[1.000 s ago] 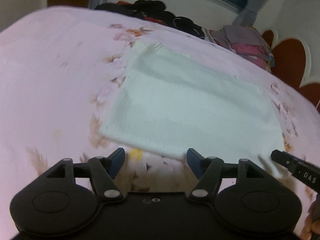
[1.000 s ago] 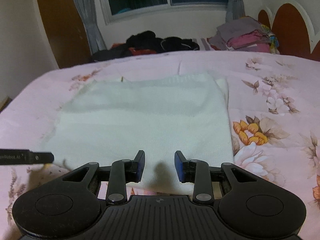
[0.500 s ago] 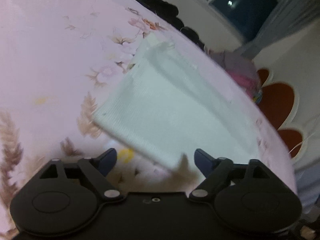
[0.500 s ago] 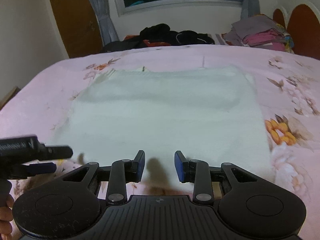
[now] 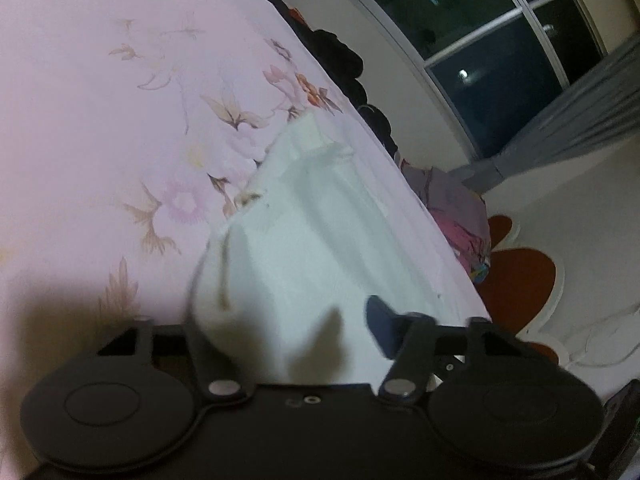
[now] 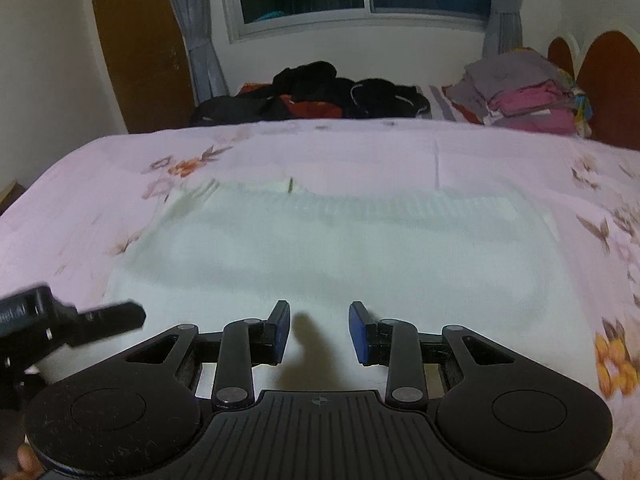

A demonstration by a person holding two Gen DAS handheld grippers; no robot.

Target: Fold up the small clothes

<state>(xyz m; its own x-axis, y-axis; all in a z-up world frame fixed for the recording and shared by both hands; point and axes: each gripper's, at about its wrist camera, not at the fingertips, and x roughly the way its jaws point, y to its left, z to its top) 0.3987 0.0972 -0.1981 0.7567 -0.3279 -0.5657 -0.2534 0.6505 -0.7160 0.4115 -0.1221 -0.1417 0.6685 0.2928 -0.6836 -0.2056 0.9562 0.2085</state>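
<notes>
Lying flat on the pink floral bedsheet (image 6: 100, 184), the white knit garment (image 6: 340, 256) spreads across the middle of the bed, its near edge just under both tools. The left tool (image 5: 300, 320) is rolled to one side and its jaws are closing with the garment's near corner bunched up between them; the cloth laps over the left finger, and in this blurred view it is hard to say whether the pads press on it yet. Its blue right pad (image 5: 378, 318) stands clear of the fabric. The right tool (image 6: 320, 330) hangs released above the near hem, jaws parted with nothing between them, only its shadow on the knit. From the right wrist view the left tool's finger reaches in over the garment's near left corner. Dark clothes (image 6: 320, 96) and a folded stack (image 6: 524, 92) sit at the bed's far edge.
</notes>
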